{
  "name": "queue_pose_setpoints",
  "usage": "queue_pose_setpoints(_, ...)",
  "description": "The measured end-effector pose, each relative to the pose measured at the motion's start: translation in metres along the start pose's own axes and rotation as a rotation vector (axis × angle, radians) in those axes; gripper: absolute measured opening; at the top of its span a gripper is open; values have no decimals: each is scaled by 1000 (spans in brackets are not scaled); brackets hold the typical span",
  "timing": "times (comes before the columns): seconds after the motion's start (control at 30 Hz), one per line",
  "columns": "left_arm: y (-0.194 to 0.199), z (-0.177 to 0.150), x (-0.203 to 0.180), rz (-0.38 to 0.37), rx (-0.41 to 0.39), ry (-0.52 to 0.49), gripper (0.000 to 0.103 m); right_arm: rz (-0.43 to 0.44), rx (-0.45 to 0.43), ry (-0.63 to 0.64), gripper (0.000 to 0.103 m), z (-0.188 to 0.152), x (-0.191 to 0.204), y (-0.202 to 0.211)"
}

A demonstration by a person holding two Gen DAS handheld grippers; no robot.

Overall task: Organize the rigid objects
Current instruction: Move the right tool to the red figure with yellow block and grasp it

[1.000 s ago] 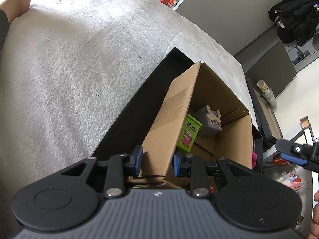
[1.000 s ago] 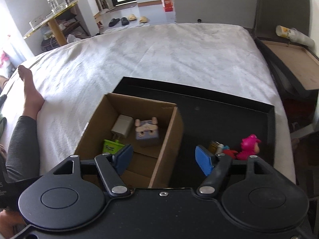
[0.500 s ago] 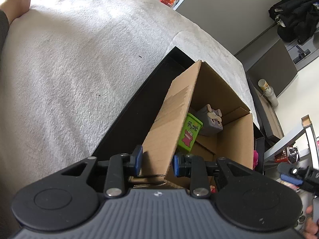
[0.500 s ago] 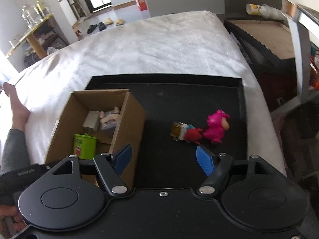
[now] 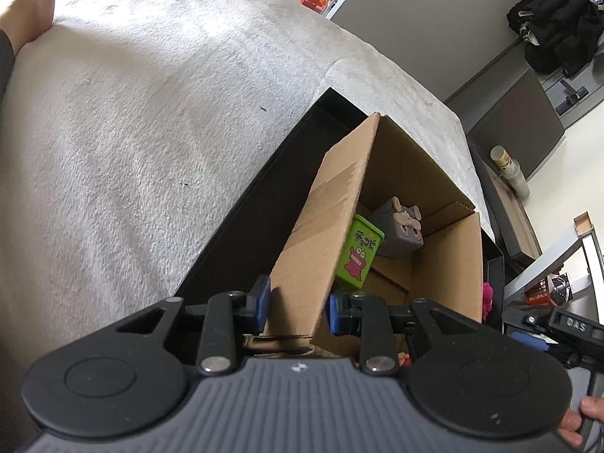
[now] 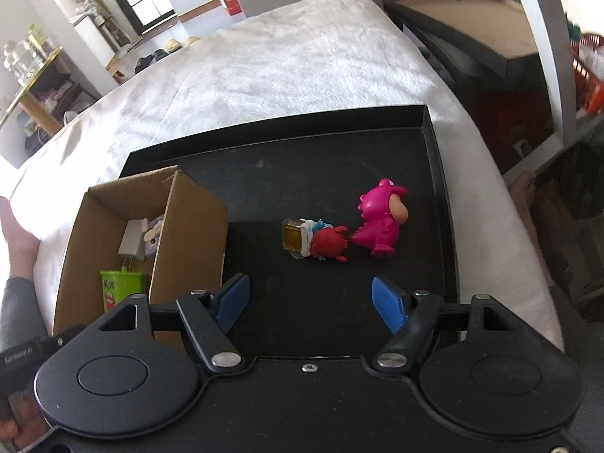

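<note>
A brown cardboard box (image 5: 321, 234) (image 6: 192, 226) stands at the left of a black tray (image 6: 339, 158). My left gripper (image 5: 298, 311) is shut on the box's near wall, one blue pad on each side. Inside the box lie a green carton (image 5: 358, 256) (image 6: 120, 287), a grey cube toy (image 5: 402, 230) and a white charger (image 6: 132, 243). My right gripper (image 6: 309, 302) hangs open over the tray's bare floor, nothing between its fingers. Just beyond it lie a red figure on a yellow base (image 6: 313, 241) and a pink figure (image 6: 381, 219).
The tray rests on a white fluffy bedcover (image 6: 283, 68) (image 5: 132, 132). A dark side table (image 6: 483, 26) stands at the bed's right edge. A person's bare foot (image 6: 15, 226) lies on the cover left of the box.
My right gripper has swung rightward from above the box to above the tray floor and come lower, nearer the two figures. The left gripper keeps its grip on the box wall.
</note>
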State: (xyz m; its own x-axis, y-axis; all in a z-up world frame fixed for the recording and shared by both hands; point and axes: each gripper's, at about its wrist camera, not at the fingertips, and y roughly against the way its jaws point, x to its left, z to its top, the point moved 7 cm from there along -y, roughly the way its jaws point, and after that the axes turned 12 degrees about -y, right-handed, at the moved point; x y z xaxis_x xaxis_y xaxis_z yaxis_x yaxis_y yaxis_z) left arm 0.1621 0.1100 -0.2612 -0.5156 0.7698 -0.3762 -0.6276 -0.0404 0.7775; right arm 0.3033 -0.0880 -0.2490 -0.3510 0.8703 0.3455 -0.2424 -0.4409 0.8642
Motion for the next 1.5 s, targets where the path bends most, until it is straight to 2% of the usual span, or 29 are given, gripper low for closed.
queue_pose_setpoints(0.17, -1, -1, 0, 2, -4, -1, 28, 1, 11, -29, 71, 5, 1, -20)
queue_pose_setpoints(0.53, -3, 1, 6, -18, -1, 14, 28, -64, 35, -52, 74, 8, 2, -63)
queue_pose_setpoints(0.63, -3, 1, 6, -23, 0, 13, 28, -84, 23, -51, 83, 8, 5, -71)
queue_pose_setpoints(1.1, -3, 0, 9, -52, 19, 23, 29, -196, -35, -66, 83, 9, 20, -88)
queue_pose_setpoints(1.3, -4, 1, 10, -63, 25, 32, 29, -270, -71, -66, 79, 6, 18, -91)
queue_pose_setpoints(1.4, -4, 2, 10, -65, 27, 33, 29, -288, -89, -34, 62, 8, 23, -91)
queue_pose_setpoints(1.5, -5, 2, 10, -64, 26, 32, 29, -290, -78, -14, 59, 10, 27, -90)
